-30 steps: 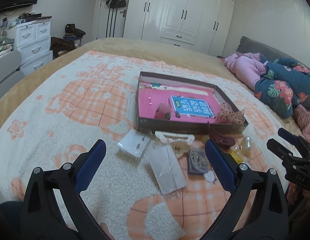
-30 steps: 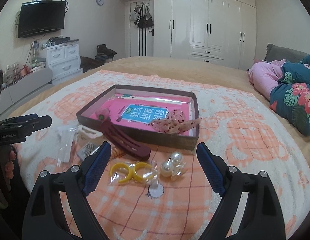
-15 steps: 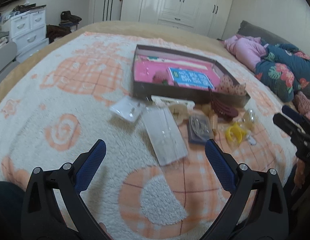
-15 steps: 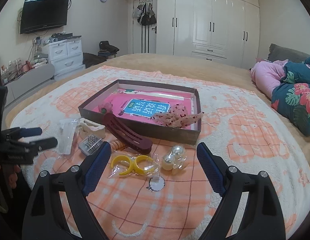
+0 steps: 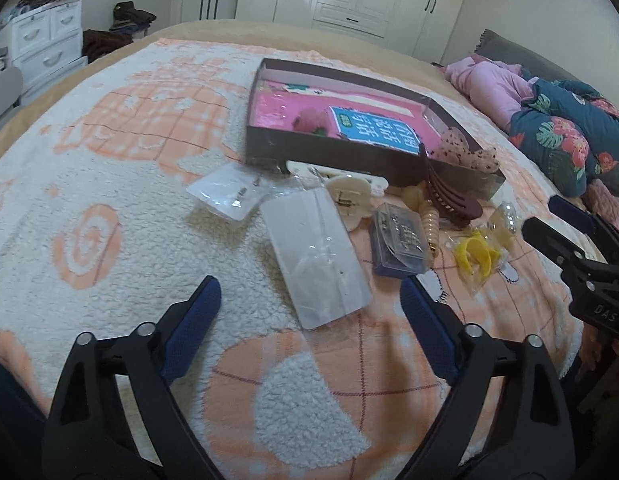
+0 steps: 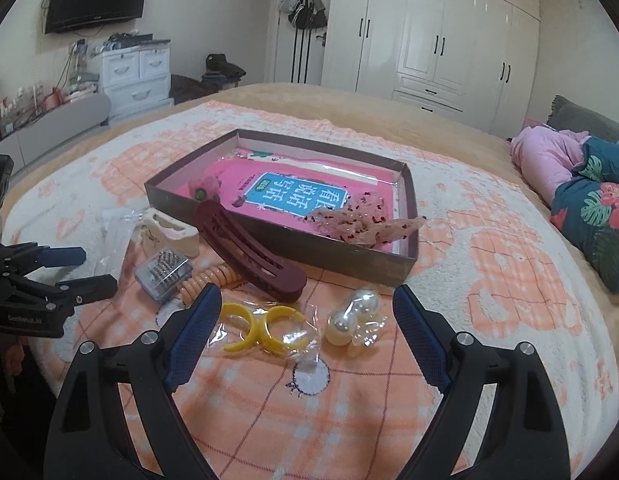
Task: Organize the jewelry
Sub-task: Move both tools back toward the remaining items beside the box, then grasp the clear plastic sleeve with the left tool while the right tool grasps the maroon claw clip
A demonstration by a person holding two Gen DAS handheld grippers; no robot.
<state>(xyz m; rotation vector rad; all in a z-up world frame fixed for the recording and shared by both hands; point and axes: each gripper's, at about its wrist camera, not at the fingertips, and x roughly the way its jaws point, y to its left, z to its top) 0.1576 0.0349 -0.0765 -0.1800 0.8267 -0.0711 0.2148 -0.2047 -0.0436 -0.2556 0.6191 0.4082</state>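
A shallow brown box (image 5: 265, 148) (image 6: 177, 196) with a pink lining lies on the bed; a red flower piece (image 5: 309, 120) and a spotted fabric bow (image 6: 361, 220) are in it. In front lie a long clear packet (image 5: 317, 248), a small clear packet (image 5: 225, 192), a cream clip (image 5: 345, 196), a dark box of pins (image 5: 401, 240), a maroon hair clip (image 6: 249, 252), yellow rings in a bag (image 6: 265, 328) and pearl pieces (image 6: 349, 320). My left gripper (image 5: 309, 312) is open and empty just before the long packet. My right gripper (image 6: 307, 316) is open and empty over the yellow rings.
An orange and white fleece blanket (image 5: 109, 200) covers the bed. Folded bedding and clothes (image 6: 589, 184) lie at the right. White wardrobes (image 6: 429, 32) and a drawer unit (image 6: 133, 76) stand beyond the bed.
My left gripper has moved forward and tilted down toward the packets. My right gripper has moved slightly forward toward the yellow rings. Both stay open.
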